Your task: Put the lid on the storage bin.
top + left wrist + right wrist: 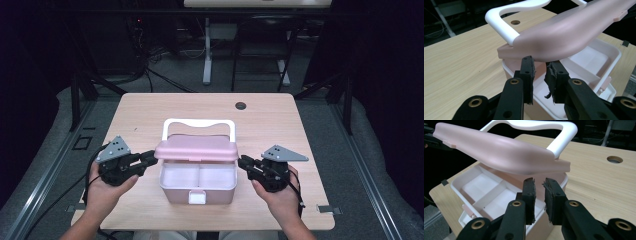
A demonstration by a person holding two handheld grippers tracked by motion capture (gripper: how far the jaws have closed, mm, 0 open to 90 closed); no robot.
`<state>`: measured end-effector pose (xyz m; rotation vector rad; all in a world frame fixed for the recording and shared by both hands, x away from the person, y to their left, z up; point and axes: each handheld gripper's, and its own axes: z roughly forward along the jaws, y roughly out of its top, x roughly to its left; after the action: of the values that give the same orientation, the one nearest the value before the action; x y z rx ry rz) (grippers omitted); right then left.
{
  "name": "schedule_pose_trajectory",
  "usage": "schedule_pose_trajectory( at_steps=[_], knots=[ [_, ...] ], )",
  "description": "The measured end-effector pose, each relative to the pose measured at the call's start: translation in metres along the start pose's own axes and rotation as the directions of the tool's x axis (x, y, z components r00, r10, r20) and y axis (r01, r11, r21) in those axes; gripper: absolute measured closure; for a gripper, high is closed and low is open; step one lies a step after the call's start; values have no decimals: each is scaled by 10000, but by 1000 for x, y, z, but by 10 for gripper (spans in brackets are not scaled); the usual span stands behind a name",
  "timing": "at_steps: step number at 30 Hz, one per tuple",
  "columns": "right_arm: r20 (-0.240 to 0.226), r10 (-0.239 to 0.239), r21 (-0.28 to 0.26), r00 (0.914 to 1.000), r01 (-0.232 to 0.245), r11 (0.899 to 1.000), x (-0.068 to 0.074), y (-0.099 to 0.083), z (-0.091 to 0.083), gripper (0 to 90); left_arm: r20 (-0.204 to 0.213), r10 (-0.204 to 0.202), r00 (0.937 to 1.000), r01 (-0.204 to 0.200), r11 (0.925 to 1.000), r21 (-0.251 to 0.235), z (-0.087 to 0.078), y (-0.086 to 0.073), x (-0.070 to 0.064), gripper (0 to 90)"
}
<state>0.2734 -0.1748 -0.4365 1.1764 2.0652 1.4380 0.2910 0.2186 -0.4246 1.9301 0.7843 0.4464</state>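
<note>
Box sat mid-table, pink lid half raised | You propped it from both ends; left gripper and right gripper slightly parted under lid's edges, gripping nothing | likely lifting evenly

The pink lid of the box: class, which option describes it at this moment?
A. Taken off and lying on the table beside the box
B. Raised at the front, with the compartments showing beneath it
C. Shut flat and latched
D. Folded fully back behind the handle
B. The pink lid is tilted up at the front over the box, with a divided, empty interior visible beneath and the left gripper and right gripper at its two ends.
</note>
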Motion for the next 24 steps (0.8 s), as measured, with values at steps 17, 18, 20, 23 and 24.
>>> schedule_pose_trajectory(
  at_steps=[17,18,20,23,24],
  knots=[
    [-93,108,430,9999,-104,9990,2,-32,2,729,-128,116,9999,-110,9990,442,5,-37,-13,725],
    [-93,108,430,9999,-104,9990,2,-32,2,729,-128,116,9999,-110,9990,442,5,-37,-13,726],
    [-93,179,485,9998,-174,9987,2,-36,1,728,-162,126,9998,-118,9990,438,5,-40,-13,721],
    [-134,259,571,9996,-251,9981,2,-40,0,720,-144,-62,9999,70,9987,514,4,-46,-12,719],
    [-140,267,591,9995,-258,9979,1,-42,-1,719,-114,-93,9999,100,9982,586,4,-47,-12,719]
  ],
)
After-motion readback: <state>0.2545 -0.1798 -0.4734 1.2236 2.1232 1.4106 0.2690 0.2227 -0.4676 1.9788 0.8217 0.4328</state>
